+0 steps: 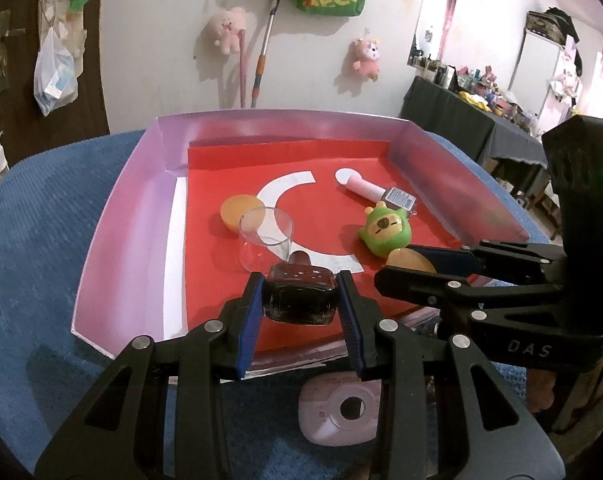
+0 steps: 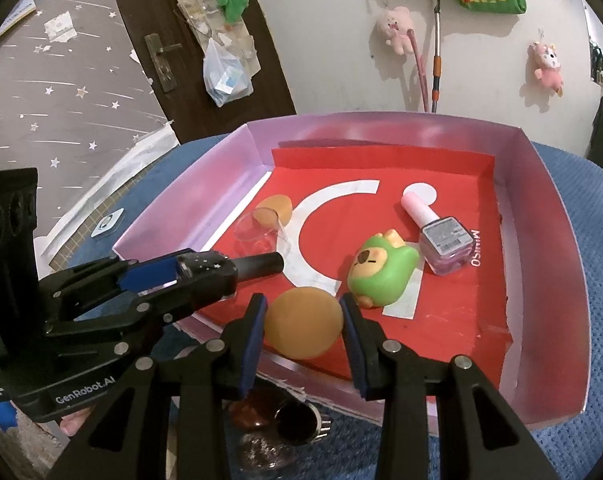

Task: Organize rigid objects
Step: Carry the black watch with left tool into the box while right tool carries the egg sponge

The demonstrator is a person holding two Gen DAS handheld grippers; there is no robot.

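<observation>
My left gripper [image 1: 299,300] is shut on a dark nail polish bottle [image 1: 300,297] and holds it over the near edge of the pink box [image 1: 117,216] with a red floor. In the right wrist view the bottle [image 2: 217,270] points its black cap into the box. My right gripper [image 2: 303,322] is shut on an orange egg-shaped object [image 2: 303,322], also over the box's near edge; it shows in the left wrist view [image 1: 411,261]. Inside lie a green toy figure [image 2: 381,272], a pink nail polish bottle [image 2: 441,232], a clear cup [image 2: 259,232] on its side and another orange egg [image 2: 275,208].
The box rests on a blue cloth [image 1: 53,208]. A pink instant camera [image 1: 341,410] lies on the cloth below my left gripper. A dark round object [image 2: 297,420] and a clear piece [image 2: 261,452] lie below my right gripper. A door [image 2: 173,48] and wall stand behind.
</observation>
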